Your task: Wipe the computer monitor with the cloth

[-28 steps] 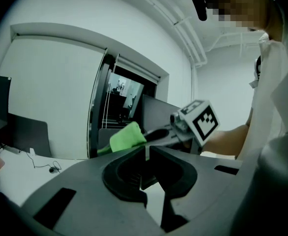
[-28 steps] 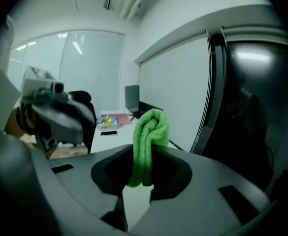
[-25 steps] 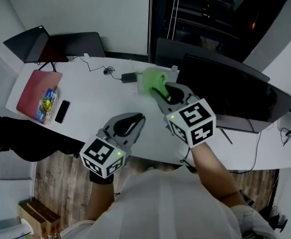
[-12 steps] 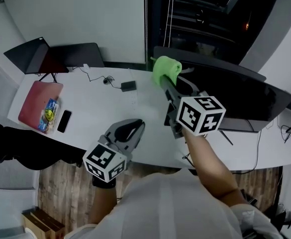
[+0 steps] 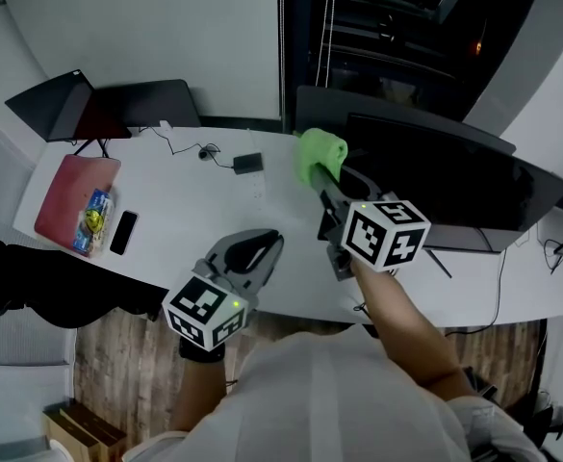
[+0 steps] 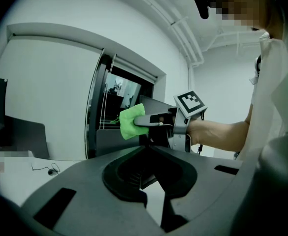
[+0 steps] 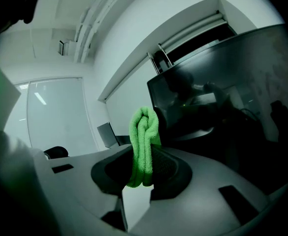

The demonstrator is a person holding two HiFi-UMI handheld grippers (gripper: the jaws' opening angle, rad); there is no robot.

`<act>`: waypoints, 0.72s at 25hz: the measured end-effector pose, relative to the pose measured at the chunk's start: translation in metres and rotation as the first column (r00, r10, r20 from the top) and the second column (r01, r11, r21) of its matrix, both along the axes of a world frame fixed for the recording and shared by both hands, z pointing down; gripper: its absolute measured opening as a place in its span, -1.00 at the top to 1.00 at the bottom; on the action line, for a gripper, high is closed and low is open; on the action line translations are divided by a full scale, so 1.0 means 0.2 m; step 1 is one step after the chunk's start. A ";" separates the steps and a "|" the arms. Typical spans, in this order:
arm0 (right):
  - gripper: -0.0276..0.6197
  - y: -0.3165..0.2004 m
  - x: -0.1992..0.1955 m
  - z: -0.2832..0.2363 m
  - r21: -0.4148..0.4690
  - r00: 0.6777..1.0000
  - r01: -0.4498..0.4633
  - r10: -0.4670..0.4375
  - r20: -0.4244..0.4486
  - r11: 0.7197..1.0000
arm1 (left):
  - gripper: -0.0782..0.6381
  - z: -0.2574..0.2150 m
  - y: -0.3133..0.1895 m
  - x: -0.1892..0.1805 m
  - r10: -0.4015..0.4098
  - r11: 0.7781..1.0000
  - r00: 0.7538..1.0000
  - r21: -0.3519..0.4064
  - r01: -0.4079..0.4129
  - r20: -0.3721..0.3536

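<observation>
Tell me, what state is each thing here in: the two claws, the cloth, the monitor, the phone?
left claw, shut, empty
right claw, shut on the cloth
cloth, folded, held up beside the monitor
monitor, upright, screen dark
phone, lying flat, screen dark

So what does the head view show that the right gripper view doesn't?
Only the head view: the left gripper, shut and empty, plus a phone and a red folder on the desk. Only the right gripper view: ceiling pipes and a glass wall. Both: the green cloth clamped in the right gripper, beside the dark monitor.
</observation>
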State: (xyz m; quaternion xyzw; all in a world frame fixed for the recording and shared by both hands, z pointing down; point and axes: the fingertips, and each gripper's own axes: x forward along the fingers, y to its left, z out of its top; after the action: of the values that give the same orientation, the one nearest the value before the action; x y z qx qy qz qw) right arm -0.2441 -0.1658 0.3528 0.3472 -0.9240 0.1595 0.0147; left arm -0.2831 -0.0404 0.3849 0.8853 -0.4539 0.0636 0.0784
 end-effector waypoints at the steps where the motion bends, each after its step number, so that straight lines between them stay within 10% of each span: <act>1: 0.70 0.01 0.00 0.02 -0.008 1.000 0.003 -0.003 -0.001 1.000 | 0.67 0.00 0.00 0.00 0.001 1.000 1.000 -0.002 -0.001 0.001; 18: 0.70 0.10 0.05 0.38 -0.081 0.995 0.030 -0.038 -0.091 0.996 | 0.67 0.10 -0.02 0.04 0.008 0.999 1.000 -0.040 -0.008 0.006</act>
State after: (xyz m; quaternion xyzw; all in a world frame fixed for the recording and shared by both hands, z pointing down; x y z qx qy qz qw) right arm -0.2348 -0.1465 0.4287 0.3375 -0.9211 0.1796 0.0737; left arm -0.2750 -0.0451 0.4058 0.8852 -0.4491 0.0758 0.0945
